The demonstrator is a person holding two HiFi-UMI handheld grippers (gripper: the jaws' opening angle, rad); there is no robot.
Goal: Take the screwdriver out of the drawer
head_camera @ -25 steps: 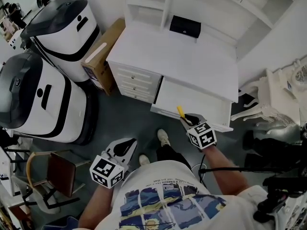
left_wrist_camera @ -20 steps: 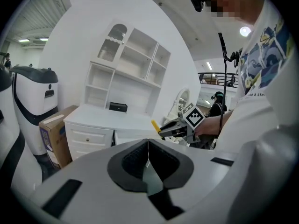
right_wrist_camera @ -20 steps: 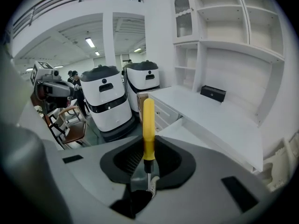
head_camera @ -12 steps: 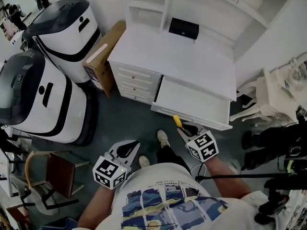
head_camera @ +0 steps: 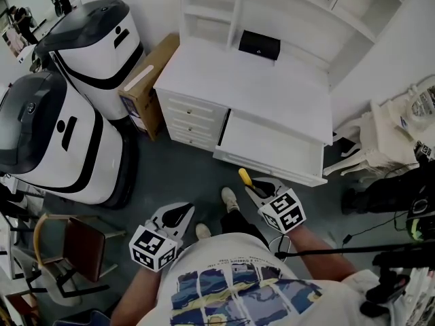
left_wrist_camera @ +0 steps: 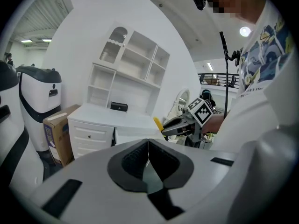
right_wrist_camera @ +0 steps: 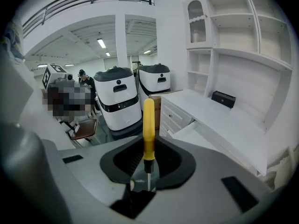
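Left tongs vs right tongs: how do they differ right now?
Left tongs are shut on nothing. Right tongs are closed on the screwdriver, its yellow handle pointing outward.
In the head view, left tongs sit farther from the open drawer, by the person's left side. Right tongs sit just in front of the drawer, clear of it.
Shared: same grey build with black inner faces.

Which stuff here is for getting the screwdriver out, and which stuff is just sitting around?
For the job: yellow screwdriver, held by the right gripper; open drawer of the white desk.

Just lying about: black box on the desk; cardboard box beside it; two white machines; chair; left gripper, shut and empty.
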